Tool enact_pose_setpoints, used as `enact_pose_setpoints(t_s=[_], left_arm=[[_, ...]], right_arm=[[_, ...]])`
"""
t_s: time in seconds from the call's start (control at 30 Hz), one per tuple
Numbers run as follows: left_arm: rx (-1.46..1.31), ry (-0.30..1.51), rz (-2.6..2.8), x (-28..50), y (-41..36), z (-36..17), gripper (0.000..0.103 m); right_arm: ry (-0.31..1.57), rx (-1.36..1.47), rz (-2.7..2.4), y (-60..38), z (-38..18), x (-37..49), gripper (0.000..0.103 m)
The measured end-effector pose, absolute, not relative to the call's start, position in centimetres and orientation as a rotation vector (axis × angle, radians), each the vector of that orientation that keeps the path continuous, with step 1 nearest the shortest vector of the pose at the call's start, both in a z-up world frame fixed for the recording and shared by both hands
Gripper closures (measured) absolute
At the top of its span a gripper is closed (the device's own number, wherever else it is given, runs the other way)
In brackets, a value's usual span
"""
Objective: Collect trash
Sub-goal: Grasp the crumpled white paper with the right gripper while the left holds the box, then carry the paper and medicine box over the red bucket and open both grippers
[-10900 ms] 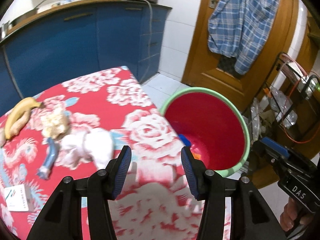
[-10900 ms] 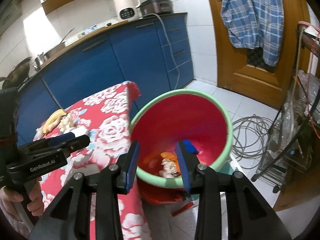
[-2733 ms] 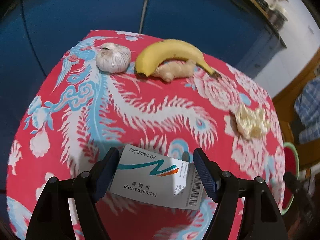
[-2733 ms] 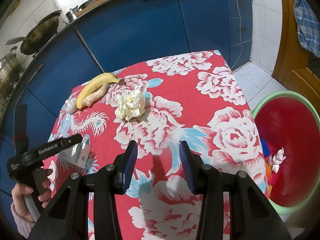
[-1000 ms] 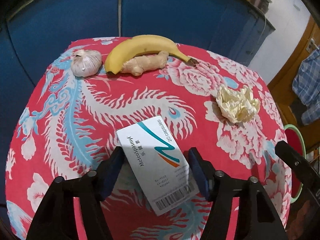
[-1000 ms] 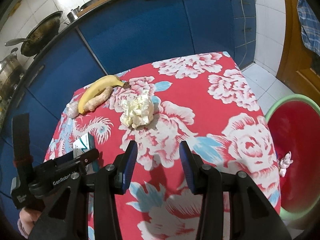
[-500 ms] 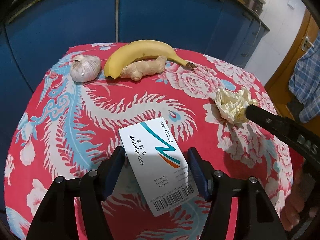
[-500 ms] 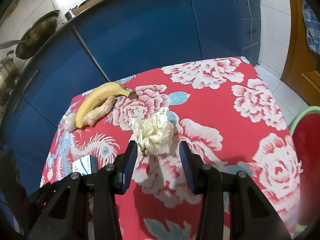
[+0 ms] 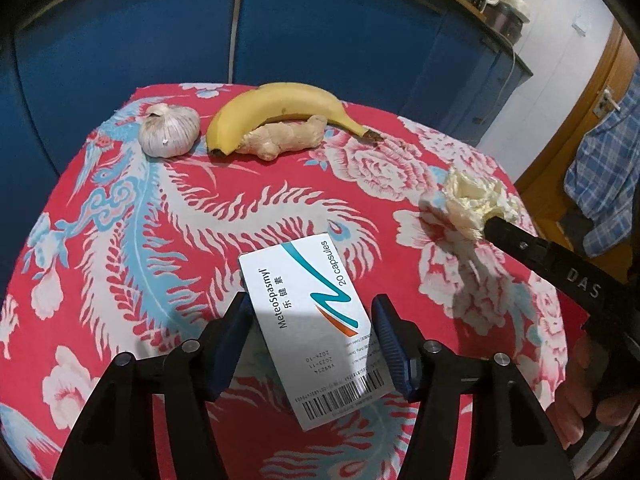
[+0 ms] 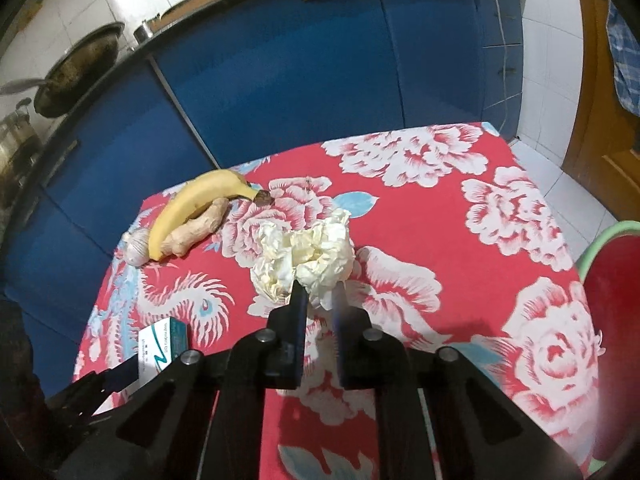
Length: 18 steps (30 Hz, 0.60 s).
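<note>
Table (image 10: 460, 168): one, under a red floral cloth. Bin (image 10: 600, 256): one, red with a green rim, off the right edge; contents not visible. Banana (image 9: 280, 104): one, far left. Box (image 9: 316, 320): one white capsule carton, near left, lying flat between the fingers of the left gripper (image 9: 312, 344), which stood spread wide with its pads just off the carton's sides. Paper wad (image 10: 308, 256): one, centre, pinched at its near edge by the clenched right gripper (image 10: 318, 300). Ginger (image 9: 284, 136): one, touching the banana. Garlic (image 9: 170, 130): one bulb, left of it.
</note>
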<state>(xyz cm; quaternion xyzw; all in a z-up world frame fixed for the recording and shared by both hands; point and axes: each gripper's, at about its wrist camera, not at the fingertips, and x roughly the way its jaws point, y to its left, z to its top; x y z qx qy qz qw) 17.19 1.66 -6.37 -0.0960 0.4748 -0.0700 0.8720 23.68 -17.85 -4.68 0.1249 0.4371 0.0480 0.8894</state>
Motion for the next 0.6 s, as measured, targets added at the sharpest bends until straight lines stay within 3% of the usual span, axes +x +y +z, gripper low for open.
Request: enact_pose_setpoints(t_s=[0.6], left_arm=[[-0.148, 0.924, -0.238, 14.7, -2.3, -2.3, 0.041]], right_arm=[[0.819, 0.306, 0.055, -22.8, -0.2, 15.6, 0.089]])
